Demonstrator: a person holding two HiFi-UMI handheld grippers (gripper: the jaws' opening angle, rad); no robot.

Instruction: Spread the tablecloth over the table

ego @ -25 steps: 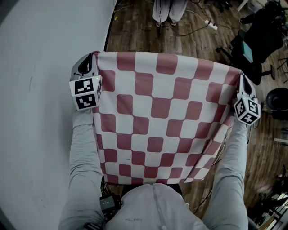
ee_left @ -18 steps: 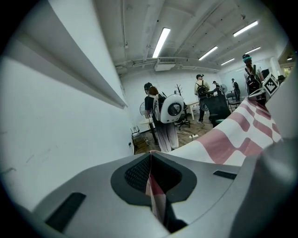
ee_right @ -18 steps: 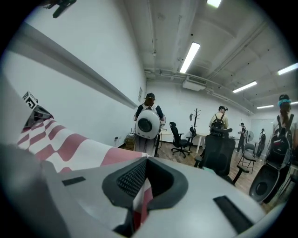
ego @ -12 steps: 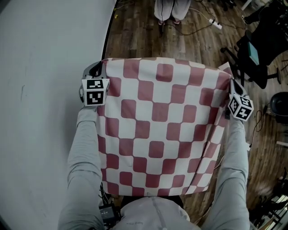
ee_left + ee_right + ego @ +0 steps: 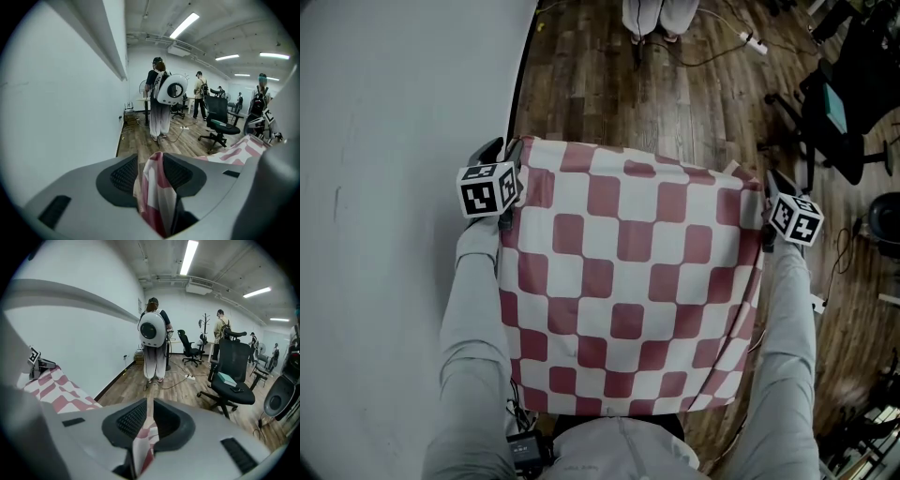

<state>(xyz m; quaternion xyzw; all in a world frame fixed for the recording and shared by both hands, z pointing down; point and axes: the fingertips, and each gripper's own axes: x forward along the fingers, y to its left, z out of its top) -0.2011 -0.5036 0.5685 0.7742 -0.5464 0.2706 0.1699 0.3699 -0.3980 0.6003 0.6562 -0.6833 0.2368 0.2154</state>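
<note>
Nearest to us, at the bottom of the head view, the near edge of the tablecloth (image 5: 628,300) is hanging close to our body, between our two grey sleeves (image 5: 473,328). The red and white checked cloth is filling the middle of the frame and is stretching almost flat from one gripper to the other. What is lying under it is hidden, so we cannot say whether the table is already below.

At the upper left corner of the cloth, the left gripper (image 5: 152,176) has just been opening its jaws. In the left gripper view they are standing apart, and a bunched fold of the cloth is lying between the pads (image 5: 124,176), not pressed by them. At the upper right corner, the right gripper (image 5: 149,420) is clamping its jaws together on a thin fold.

We are judging that the step in hand is laying the cloth down and letting go. To do it well, we are advising to release the right corner at the same height, without pulling sideways, because one free corner can make the far edge go crooked. The left gripper should draw back straight, so that no pad drags the fold.

We are seeing no container anywhere.

Farther away, the white wall (image 5: 394,94) is filling the left, the wooden floor (image 5: 675,84) the upper middle, an office chair (image 5: 839,103) the upper right, and a person's legs (image 5: 654,14) are standing at the top edge.
</note>
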